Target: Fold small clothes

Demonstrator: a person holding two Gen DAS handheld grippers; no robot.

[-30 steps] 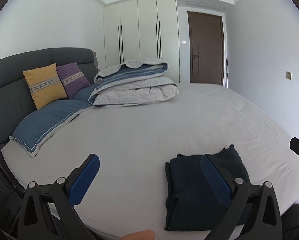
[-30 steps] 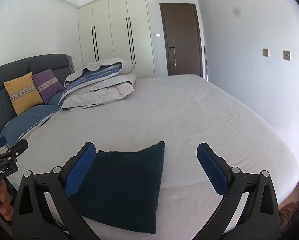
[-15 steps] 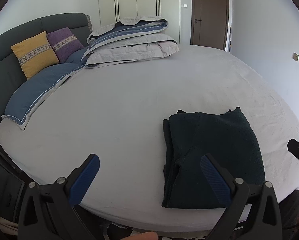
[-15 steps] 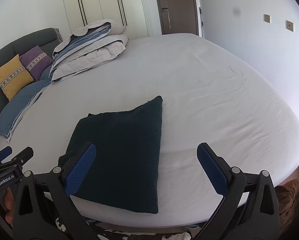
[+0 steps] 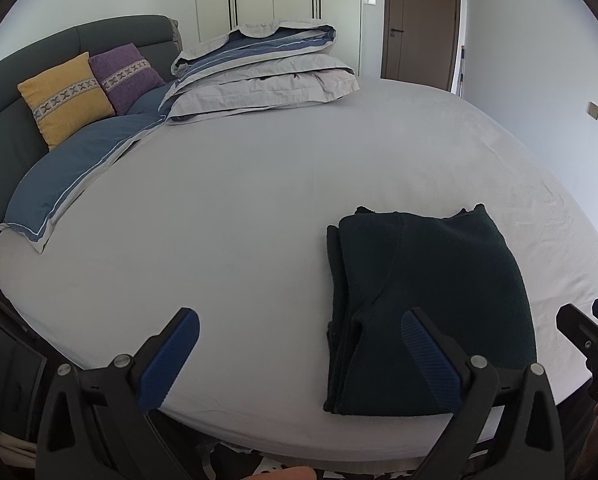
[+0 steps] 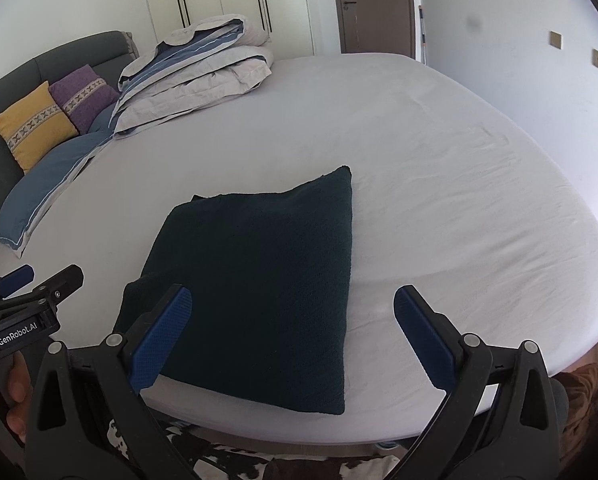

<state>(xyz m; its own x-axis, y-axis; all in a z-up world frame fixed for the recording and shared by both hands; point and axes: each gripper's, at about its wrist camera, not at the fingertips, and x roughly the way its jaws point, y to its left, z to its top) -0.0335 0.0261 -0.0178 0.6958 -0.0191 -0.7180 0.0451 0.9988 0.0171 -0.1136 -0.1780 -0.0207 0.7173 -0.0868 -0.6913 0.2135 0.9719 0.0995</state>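
The dark garment (image 6: 259, 280) lies folded flat near the bed (image 6: 439, 184) edge, within easy reach. Left gripper (image 5: 299, 356) and right gripper (image 6: 291, 328) hover clear, jaws spread, holding nothing.

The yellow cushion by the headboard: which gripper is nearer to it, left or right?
Left. The left gripper is nearer the yellow cushion; the right gripper sits farther, beyond the folded dark garment.

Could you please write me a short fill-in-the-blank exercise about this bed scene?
1. The folded dark garment lies on the ____ sheet.
2. Both the left tool and the right tool are ____.
3. Beside the purple cushion leans a ____ cushion.

Missing words: white; open; yellow
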